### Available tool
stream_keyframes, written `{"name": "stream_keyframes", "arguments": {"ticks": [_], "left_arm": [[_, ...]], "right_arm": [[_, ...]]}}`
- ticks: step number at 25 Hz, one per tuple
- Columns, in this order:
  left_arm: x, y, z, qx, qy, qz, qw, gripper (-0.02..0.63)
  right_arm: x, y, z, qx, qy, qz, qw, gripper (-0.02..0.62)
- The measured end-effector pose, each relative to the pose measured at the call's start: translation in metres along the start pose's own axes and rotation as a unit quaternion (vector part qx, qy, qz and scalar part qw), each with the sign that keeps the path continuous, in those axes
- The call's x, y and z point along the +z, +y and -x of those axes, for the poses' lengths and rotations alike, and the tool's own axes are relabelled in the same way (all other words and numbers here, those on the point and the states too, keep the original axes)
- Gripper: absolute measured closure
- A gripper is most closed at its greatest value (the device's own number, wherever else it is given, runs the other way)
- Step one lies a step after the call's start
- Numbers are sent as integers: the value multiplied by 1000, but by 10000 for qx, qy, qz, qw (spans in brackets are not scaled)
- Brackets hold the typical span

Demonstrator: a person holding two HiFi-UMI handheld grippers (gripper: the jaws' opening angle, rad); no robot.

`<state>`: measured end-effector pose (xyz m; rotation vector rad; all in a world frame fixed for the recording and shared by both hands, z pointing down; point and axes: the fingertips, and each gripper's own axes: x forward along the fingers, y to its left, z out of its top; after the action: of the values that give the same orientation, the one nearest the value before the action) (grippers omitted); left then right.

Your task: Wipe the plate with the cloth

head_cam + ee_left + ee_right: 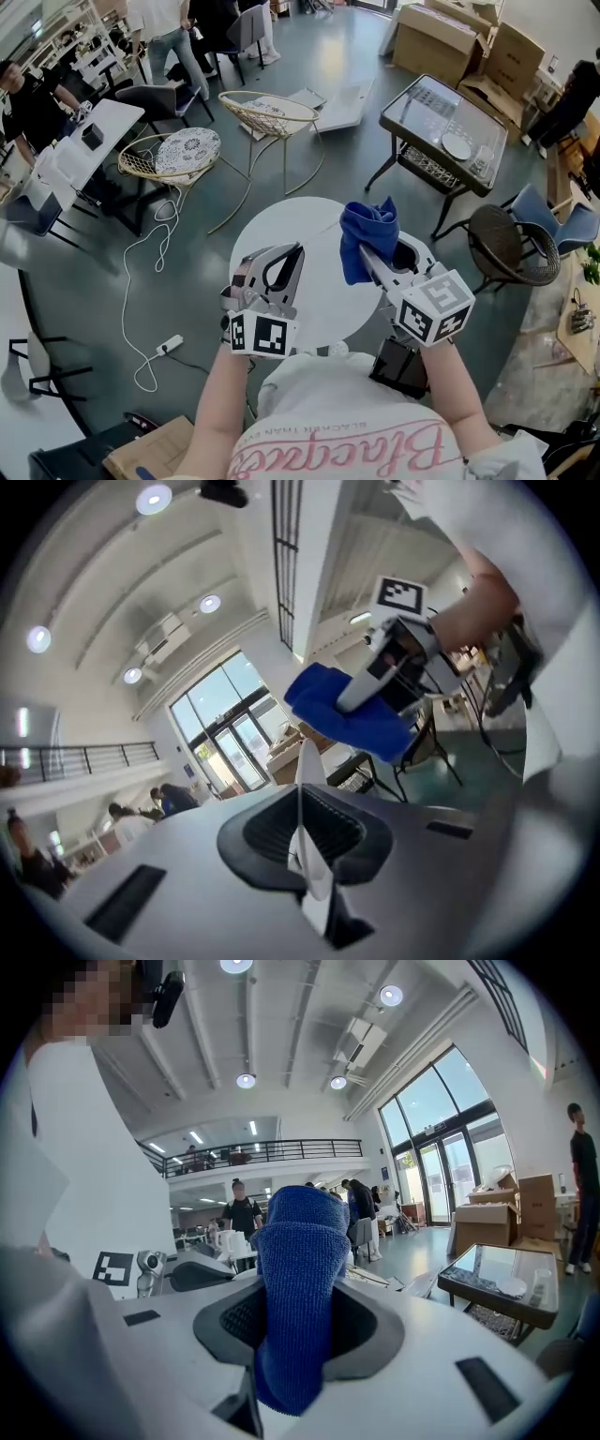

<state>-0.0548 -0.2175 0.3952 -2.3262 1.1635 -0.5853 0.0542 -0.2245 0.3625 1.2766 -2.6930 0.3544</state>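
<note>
In the left gripper view a thin white plate (303, 761) stands edge-on between the jaws of my left gripper (302, 803), which is shut on it. In the head view that gripper (284, 262) hangs over the left side of a round white table (319, 305), and the plate is hard to pick out against the white top. My right gripper (373, 258) is shut on a bunched blue cloth (368, 236) that sticks up past its fingertips. The cloth (300, 1269) fills the gap of the right gripper (298, 1330). The cloth (352, 714) sits a short way right of the plate, apart from it.
A glass-topped side table (441, 127) with a small dish stands at the back right, with a dark round chair (511, 248) near it. Wicker chairs (267, 112) stand at the back left. A white cable and power strip (169, 345) lie on the floor. Cardboard boxes (450, 33) line the far wall.
</note>
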Motion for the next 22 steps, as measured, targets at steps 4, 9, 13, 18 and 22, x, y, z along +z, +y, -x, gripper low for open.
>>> {"name": "stream_keyframes", "arguments": {"ticks": [4, 9, 13, 18, 22], "left_arm": [[7, -5, 1, 15, -83, -1146, 9934, 586], [12, -18, 2, 62, -254, -2433, 9696, 586], [15, -21, 2, 74, -463, -3200, 9463, 586], [21, -23, 6, 101, -790, -3966, 9145, 585], [22, -24, 10, 57, -980, -4425, 8914, 584]], "right_arm": [[23, 2, 4, 228, -104, 226, 9994, 453], [49, 4, 5, 618, -188, 311, 9974, 453], [45, 1, -2, 621, -95, 335, 9975, 453], [61, 15, -13, 1256, -194, 267, 9915, 453], [83, 32, -38, 1774, -199, 501, 9827, 453]]}}
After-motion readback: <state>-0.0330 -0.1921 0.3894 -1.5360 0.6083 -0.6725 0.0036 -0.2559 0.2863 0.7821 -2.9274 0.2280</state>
